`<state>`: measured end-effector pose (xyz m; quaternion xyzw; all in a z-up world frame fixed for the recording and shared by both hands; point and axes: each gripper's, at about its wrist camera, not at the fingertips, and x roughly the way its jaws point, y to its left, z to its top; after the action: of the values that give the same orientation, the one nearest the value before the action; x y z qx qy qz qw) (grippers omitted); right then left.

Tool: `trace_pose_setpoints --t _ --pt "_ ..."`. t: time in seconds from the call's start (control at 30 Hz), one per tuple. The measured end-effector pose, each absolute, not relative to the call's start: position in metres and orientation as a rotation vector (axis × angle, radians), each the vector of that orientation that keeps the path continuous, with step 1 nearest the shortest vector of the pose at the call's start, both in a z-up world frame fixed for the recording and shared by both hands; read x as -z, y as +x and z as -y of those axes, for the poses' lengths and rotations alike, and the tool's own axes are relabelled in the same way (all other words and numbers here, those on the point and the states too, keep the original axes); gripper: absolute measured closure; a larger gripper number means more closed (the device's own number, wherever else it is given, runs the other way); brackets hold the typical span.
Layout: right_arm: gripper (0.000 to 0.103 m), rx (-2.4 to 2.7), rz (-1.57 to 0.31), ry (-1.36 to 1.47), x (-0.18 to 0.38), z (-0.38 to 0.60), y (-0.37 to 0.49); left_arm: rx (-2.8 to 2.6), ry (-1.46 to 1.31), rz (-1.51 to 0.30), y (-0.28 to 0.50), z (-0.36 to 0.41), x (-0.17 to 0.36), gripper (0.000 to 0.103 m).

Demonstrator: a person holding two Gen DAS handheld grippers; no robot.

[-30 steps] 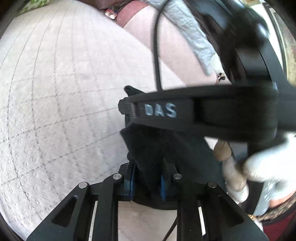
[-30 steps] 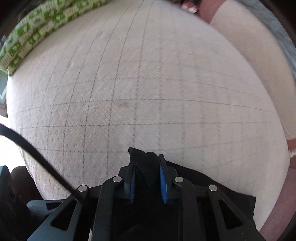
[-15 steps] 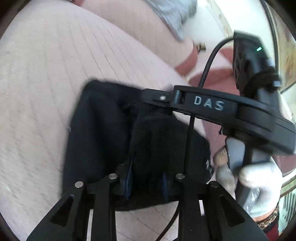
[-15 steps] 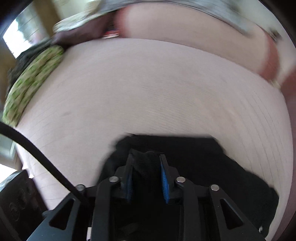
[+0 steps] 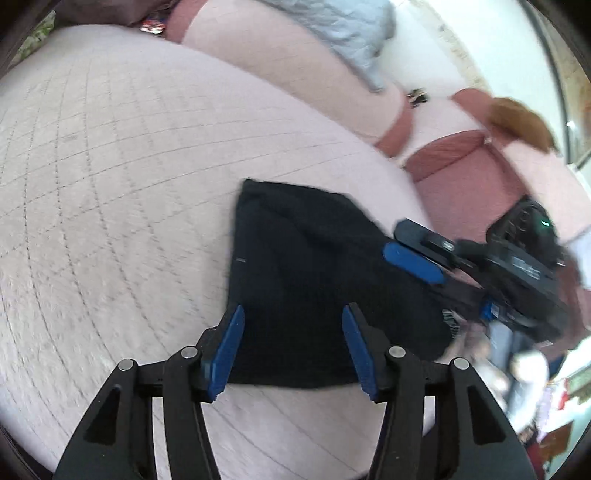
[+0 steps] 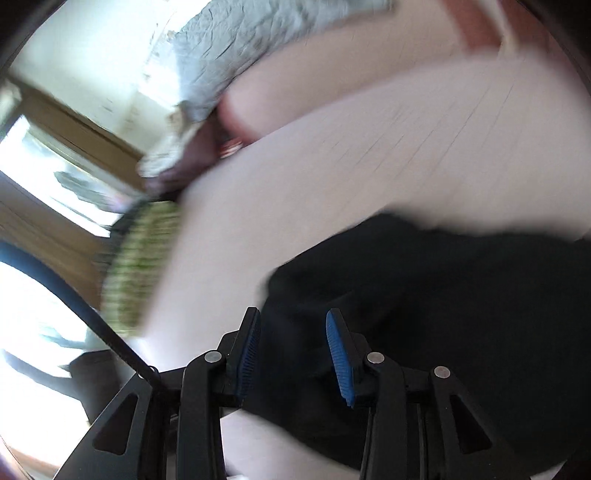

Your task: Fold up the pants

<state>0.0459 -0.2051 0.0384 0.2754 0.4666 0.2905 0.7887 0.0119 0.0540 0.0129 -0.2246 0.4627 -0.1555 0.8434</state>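
Note:
The black pants lie folded in a compact bundle on the pale quilted bed cover. My left gripper is open, its blue pads either side of the bundle's near edge, holding nothing. My right gripper shows in the left wrist view at the bundle's right edge. In the right wrist view the right gripper is open over the pants, and that view is blurred.
Pink and maroon pillows and a grey blanket lie at the far side of the bed. A green patterned cushion sits at the bed's edge near a window. A gloved hand holds the right gripper.
Both grippers have opened and let go of the pants. The bundle now lies flat on the bed. The right gripper has swung away to the bundle's right side.

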Motion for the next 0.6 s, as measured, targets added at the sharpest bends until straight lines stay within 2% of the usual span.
trace_pose_setpoints --t 0.1,0.13,0.17,0.2,0.27,0.33,0.4,0.43,0.6 --pt "0.063 -0.53 -1.067 0.596 -0.006 0.2 0.051 0.313 -0.412 -1.011 0.015 -0.037 0.003 0.049" --pt "0.074 -0.463 -1.075 0.584 0.002 0.206 0.053 0.313 -0.372 -0.997 0.012 -0.033 0.0 0.048" --pt "0.094 -0.429 -1.059 0.6 0.006 0.217 0.055 0.312 -0.342 -1.0 0.01 -0.03 -0.004 0.048" --pt "0.094 -0.367 -1.04 0.61 0.007 0.231 0.052 0.308 -0.318 -1.01 0.007 -0.028 -0.007 0.048" --pt "0.079 -0.204 -0.987 0.541 -0.003 0.252 0.04 0.297 -0.298 -1.02 -0.004 -0.029 -0.018 0.048" --pt "0.078 -0.215 -0.906 0.564 -0.016 0.272 0.017 0.296 -0.26 -0.985 -0.013 -0.026 -0.032 0.046" --pt "0.062 -0.236 -0.846 0.576 -0.026 0.284 -0.013 0.274 -0.196 -0.922 -0.019 -0.018 -0.045 0.029" --pt "0.051 -0.231 -0.828 0.551 -0.028 0.281 -0.023 0.259 -0.177 -0.9 -0.022 -0.018 -0.047 0.026" --pt "0.05 -0.365 -0.815 0.365 -0.046 0.233 -0.027 0.229 -0.284 -0.951 -0.006 -0.032 -0.021 0.028"
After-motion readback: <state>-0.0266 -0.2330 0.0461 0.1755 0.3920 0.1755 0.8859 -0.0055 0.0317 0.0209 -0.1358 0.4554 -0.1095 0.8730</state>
